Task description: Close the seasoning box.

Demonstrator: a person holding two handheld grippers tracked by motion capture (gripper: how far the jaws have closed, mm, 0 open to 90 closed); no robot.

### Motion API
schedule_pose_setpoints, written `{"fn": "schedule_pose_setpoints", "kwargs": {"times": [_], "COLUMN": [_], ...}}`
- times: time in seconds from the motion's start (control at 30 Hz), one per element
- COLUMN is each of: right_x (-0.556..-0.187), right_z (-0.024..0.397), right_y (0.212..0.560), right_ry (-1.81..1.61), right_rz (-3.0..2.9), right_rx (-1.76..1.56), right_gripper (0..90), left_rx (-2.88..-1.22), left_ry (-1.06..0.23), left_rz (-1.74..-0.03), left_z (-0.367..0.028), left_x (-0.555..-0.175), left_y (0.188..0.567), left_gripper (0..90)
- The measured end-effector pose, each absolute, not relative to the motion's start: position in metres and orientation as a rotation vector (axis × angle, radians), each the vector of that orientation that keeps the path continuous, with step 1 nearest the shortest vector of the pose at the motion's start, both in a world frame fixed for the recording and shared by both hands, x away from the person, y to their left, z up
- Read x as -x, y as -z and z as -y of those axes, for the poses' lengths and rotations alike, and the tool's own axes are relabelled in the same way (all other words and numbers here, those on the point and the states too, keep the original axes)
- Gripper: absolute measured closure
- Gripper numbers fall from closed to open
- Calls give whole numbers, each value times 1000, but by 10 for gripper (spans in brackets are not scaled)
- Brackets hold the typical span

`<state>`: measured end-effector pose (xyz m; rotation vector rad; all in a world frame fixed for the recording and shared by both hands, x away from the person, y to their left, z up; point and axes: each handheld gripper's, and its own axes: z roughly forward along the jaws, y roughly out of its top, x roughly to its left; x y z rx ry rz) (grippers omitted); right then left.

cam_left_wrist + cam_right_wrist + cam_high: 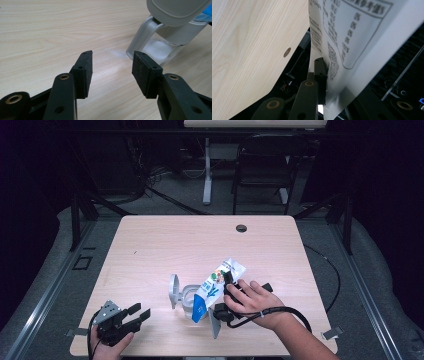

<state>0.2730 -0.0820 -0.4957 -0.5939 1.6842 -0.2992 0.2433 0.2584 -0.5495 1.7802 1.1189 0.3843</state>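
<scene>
A white and blue printed pouch (216, 282) hangs tilted, its blue lower end down at the mouth of a clear jug (186, 301). The jug's grey lid (173, 290) stands flipped up on its left. My right gripper (229, 282) is shut on the pouch's upper part, held by a hand from the right. In the right gripper view the left finger (320, 72) presses on the pouch's printed back (352, 37); the other finger is hidden behind it. My left gripper (139, 312) rests open at the table's front left, pointing at the jug (162, 42) with nothing between its pads (112, 72).
The light wooden table (165, 245) has a round cable hole (241, 228) near its far edge. A black cable (280, 312) trails from the right gripper across the front right. A dark chair (262, 165) and a table leg stand beyond.
</scene>
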Motion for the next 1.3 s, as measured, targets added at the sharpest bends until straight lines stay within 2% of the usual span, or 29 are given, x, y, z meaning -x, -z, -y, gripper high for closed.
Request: {"fn": "schedule_pose_setpoints", "kwargs": {"times": [1.3], "right_x": [-273], "right_z": [79], "right_y": [494], "right_ry": [291], "right_rz": [-1685], "right_rx": [594], "right_gripper": [859], "left_rx": [-1781], "left_ry": [-380], "left_rz": [-1118], "left_z": [-259], "left_x": [-243], "left_y": [550], "left_gripper": [516]}}
